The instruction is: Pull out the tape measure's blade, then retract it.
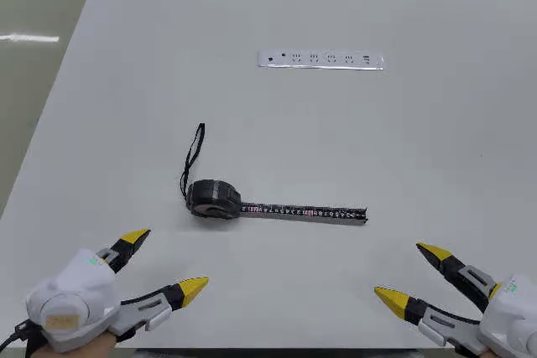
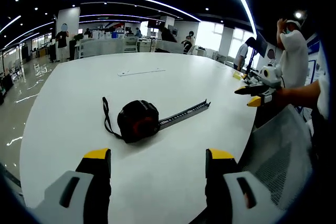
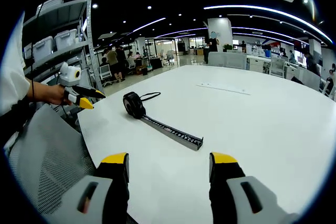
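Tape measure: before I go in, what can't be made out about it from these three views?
- Blade numbers: too small in the head view, blurred in both gripper views.
- Whether the tape measure is locked: its case is dark and too small in any view to tell.
- End hook: too small in the right gripper view to see its shape.
- Right gripper: body cut off by the head view's bottom-right corner.
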Action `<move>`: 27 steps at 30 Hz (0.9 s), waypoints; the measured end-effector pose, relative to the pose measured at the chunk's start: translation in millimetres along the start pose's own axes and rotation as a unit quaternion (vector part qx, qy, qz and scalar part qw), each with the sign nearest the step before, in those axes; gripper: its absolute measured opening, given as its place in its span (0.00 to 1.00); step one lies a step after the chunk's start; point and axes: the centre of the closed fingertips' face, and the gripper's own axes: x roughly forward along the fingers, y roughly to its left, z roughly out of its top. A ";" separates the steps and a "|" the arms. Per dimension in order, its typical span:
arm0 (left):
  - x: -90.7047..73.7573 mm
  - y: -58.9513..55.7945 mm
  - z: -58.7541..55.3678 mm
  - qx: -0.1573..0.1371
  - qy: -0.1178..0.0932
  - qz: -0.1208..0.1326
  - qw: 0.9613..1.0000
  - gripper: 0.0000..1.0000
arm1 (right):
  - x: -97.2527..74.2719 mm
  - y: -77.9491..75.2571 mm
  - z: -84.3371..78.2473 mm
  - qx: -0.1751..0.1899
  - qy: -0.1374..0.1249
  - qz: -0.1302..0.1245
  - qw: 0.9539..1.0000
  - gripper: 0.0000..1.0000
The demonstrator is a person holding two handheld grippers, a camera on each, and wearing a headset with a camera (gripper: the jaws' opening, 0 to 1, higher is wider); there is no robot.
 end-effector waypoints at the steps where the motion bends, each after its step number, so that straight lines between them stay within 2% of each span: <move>1: 1.1 -0.2 1.2 0.001 -0.001 0.002 1.000 0.72 | 0.7 -0.1 -0.1 0.000 0.000 0.000 1.000 0.62; 10: 12.1 2.1 5.9 -0.016 0.006 0.009 1.000 0.72 | 8.1 -1.2 1.0 -0.001 -0.001 0.005 1.000 0.62; 13: 20.0 3.2 4.2 -0.029 0.015 0.013 0.999 0.72 | 10.9 1.0 3.9 0.001 -0.004 0.008 1.000 0.62; 27: 44.6 5.9 8.8 -0.063 0.028 0.040 0.997 0.75 | 18.8 0.3 6.5 -0.004 -0.004 0.016 1.000 0.62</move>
